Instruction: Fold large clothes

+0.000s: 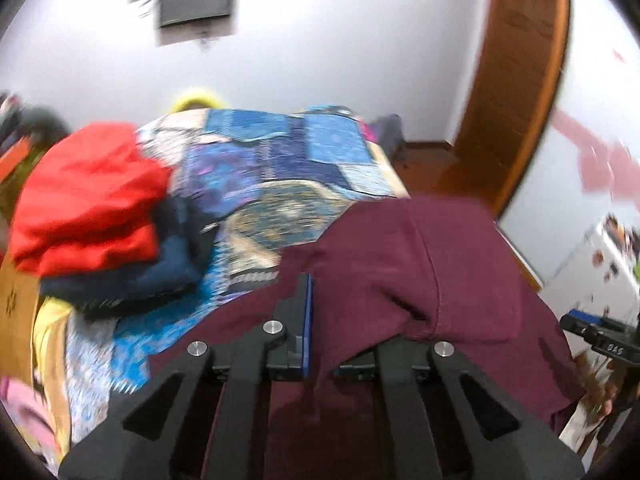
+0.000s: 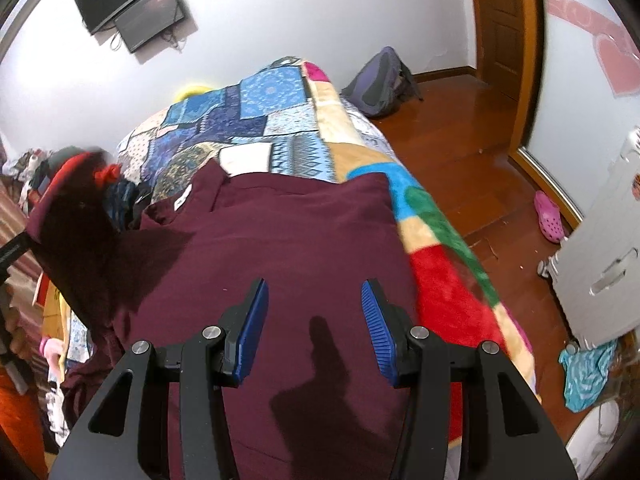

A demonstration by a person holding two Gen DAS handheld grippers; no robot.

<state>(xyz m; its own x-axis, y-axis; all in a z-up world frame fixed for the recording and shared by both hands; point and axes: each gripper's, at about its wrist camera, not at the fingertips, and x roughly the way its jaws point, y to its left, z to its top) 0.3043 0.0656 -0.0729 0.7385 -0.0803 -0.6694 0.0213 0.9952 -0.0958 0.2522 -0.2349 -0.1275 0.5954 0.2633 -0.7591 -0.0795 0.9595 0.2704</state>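
White walls [image 2: 300, 8], wooden floor [image 2: 460, 128], patchwork-covered bed [image 2: 256, 120].

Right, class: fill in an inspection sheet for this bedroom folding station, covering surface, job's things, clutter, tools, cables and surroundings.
Surface: bed under a patchwork blanket.
Job's things: maroon garment spread across the near end of the bed.
Clutter: red garment on a dark blue one at the bed's left; backpack, pink clog and turquoise cloth on the floor.
Tools: left tool shut on a fold of the maroon garment; right tool open above it, nothing between its pads.
Cables: dangling below the wall screen.
Surroundings: white walls, wooden floor, wooden door frame.
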